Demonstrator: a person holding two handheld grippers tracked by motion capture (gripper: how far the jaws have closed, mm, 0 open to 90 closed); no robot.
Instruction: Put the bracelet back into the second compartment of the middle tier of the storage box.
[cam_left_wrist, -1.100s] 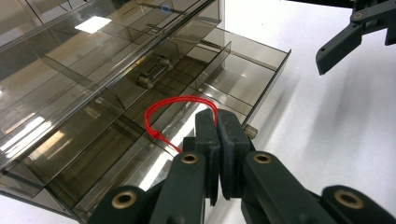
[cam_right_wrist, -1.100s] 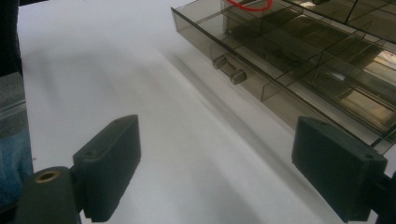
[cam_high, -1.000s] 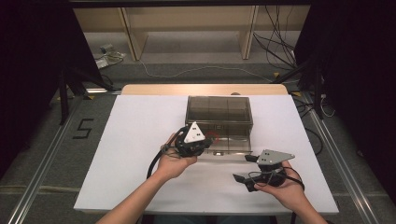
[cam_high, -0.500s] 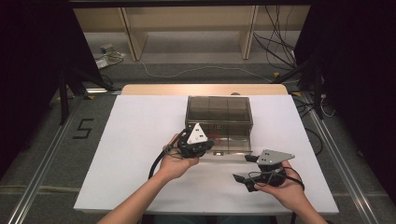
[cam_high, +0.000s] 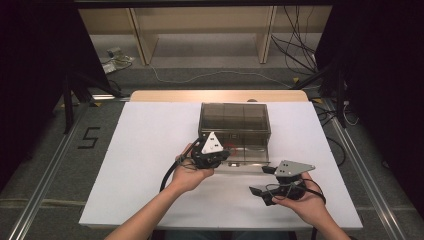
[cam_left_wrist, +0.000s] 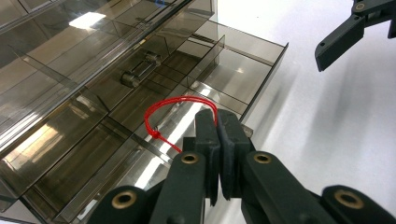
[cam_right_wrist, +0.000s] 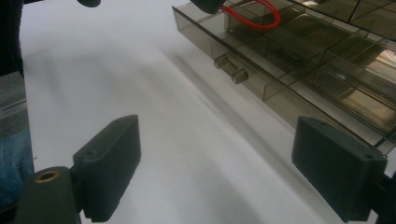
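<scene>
A smoky clear drawer cabinet stands mid-table with its lowest drawer pulled out toward me. My left gripper hovers over that drawer. Its jaws are shut on one end of a thin red loop, which hangs above the drawer's dividers. The red loop also shows at the top of the right gripper view, over the drawer front with its small knob. My right gripper rests low on the white table at the front right, open, with nothing between its pads.
A white sheet covers the table, with bare room left of the cabinet and in front of it. The drawer is split into several compartments. Cables trail from both grippers. Beyond the table's far edge are a floor and shelf legs.
</scene>
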